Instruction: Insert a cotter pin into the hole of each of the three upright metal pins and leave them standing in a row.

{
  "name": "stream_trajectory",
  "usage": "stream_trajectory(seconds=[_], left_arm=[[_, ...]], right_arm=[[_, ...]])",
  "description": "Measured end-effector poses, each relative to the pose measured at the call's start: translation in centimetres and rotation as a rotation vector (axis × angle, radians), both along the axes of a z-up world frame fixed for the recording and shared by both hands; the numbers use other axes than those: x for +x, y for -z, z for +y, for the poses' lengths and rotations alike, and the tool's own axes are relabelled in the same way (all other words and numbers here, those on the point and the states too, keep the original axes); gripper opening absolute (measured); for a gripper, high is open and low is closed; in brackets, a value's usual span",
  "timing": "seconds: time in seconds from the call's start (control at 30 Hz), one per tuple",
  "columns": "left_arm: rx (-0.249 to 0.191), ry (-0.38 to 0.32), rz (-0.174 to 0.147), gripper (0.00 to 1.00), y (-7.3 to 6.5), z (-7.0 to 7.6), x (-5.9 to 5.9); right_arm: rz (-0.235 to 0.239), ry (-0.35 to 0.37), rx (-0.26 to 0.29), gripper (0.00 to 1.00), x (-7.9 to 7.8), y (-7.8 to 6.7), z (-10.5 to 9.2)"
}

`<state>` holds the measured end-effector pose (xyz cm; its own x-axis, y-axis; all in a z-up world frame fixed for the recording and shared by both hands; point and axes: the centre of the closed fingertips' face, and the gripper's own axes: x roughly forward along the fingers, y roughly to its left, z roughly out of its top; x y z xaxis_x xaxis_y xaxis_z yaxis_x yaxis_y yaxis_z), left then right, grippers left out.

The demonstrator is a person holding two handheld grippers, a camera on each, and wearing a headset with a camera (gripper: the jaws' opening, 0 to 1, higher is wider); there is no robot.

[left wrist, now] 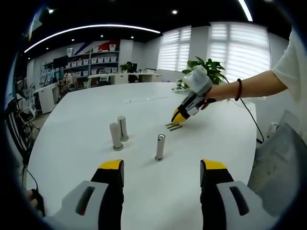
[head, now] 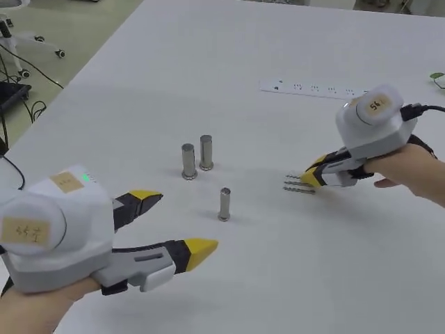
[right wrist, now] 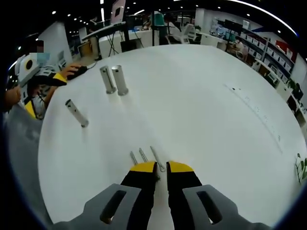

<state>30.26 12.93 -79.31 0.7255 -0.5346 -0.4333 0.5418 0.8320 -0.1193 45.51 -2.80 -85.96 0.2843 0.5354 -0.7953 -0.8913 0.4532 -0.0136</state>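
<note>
Left tool (head: 177,221) (left wrist: 162,165) hovers low over the near part of the white surface (head: 313,264), jaws wide apart and holding nothing; its rear body is cut off by the lower edge of the head view. Right tool (head: 309,178) (right wrist: 161,167) (left wrist: 178,116) is tipped down with its yellow tips at the surface, jaws drawn close with only a narrow slit between them. Three cotter pins (head: 297,184) (right wrist: 144,155) (left wrist: 173,126) lie side by side on the surface right at those tips. One of them runs into the slit, its end hidden by the jaws, so whether it is clamped cannot be told. Three metal pins stand upright near the middle of the surface, well apart from the cotter pins. Two of them (head: 188,161) (head: 206,152) stand just beside each other. The third pin (head: 224,204) (left wrist: 160,147) (right wrist: 76,113) stands alone, nearer the left tool. None carries a cotter pin. Cross holes in the pins are too small to make out with certainty. A power strip (head: 313,89) lies flat towards the far edge, its right end hidden behind the right tool in the head view.
</note>
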Motion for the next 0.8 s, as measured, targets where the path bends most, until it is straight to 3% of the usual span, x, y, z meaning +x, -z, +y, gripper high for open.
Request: stream_trajectory(seconds=[0.33, 0.47, 0.8], left_arm=[[0.018, 0.005, 0.009, 0.63, 0.27, 0.17, 0.00], [0.028, 0.010, 0.004, 0.63, 0.14, 0.21, 0.11], [0.034, 0.014, 0.002, 0.61, -0.02, 0.31, 0.30]], right_arm=[[0.045, -0.053, -0.073, 0.09, -0.06, 0.28, 0.01], [0.022, -0.102, -0.140, 0.06, 0.04, 0.35, -0.03], [0.012, -0.149, -0.169, 0.03, -0.31, 0.36, 0.23]])
